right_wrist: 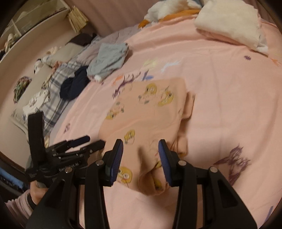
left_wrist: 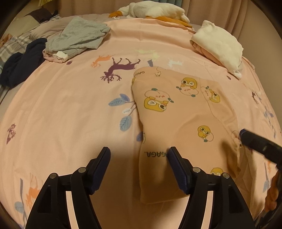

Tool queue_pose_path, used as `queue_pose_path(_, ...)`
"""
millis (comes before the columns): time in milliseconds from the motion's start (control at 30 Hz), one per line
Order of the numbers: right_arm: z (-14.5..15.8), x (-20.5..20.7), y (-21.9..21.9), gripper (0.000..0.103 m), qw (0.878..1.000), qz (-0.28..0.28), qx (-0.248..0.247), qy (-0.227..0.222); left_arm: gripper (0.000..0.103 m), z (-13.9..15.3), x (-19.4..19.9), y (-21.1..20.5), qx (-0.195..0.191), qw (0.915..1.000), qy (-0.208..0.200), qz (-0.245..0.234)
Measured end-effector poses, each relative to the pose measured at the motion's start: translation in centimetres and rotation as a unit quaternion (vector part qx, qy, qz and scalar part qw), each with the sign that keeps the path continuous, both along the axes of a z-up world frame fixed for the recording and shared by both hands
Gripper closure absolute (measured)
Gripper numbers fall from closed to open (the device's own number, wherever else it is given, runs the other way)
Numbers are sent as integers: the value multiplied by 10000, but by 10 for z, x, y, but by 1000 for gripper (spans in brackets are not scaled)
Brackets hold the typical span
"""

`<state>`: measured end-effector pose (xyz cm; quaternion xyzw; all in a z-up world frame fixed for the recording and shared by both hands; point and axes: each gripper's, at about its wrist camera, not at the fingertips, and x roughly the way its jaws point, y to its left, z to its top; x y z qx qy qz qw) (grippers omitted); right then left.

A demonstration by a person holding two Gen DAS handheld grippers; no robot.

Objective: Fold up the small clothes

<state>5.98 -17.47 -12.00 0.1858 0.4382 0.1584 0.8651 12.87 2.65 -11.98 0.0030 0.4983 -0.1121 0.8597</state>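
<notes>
Left wrist view: left gripper (left_wrist: 139, 153) jaws stand wide apart, nothing pinched; the near folded edge of the peach cartoon-print garment (left_wrist: 183, 114) lies between and under the pads, apparently not pressed. Garment lies flat on the pink bedspread (left_wrist: 70, 105), spreading from centre toward 2 o'clock. Right gripper (left_wrist: 253, 142) enters at 3 o'clock, its tip at the garment's right hem; grip cannot be told here. Grey clothes (left_wrist: 79, 37) at 11 o'clock, navy item (left_wrist: 19, 65) at 10 o'clock, folded white and pink stack (left_wrist: 220, 45) at 1 o'clock, white plush (left_wrist: 155, 8) at 12 o'clock

Right wrist view, blurred: right gripper (right_wrist: 141, 156) jaws part-open, a bunched fold of the garment (right_wrist: 146, 109) sits between them; contact with the pads unclear. Garment runs from centre down to 6 o'clock. Left gripper (right_wrist: 88, 142) at 8 o'clock, fingers spread, held by a hand (right_wrist: 37, 193) in a pink sleeve (right_wrist: 19, 206). Plaid bedding (right_wrist: 52, 98) at 9 o'clock
</notes>
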Motion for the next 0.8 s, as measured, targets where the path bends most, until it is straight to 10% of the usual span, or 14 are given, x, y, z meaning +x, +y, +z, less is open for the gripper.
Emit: queue_pose_path(800,9,-41,-17,51,9965,-606,-568,77,21,15,-35,2,258,9996,-73,118)
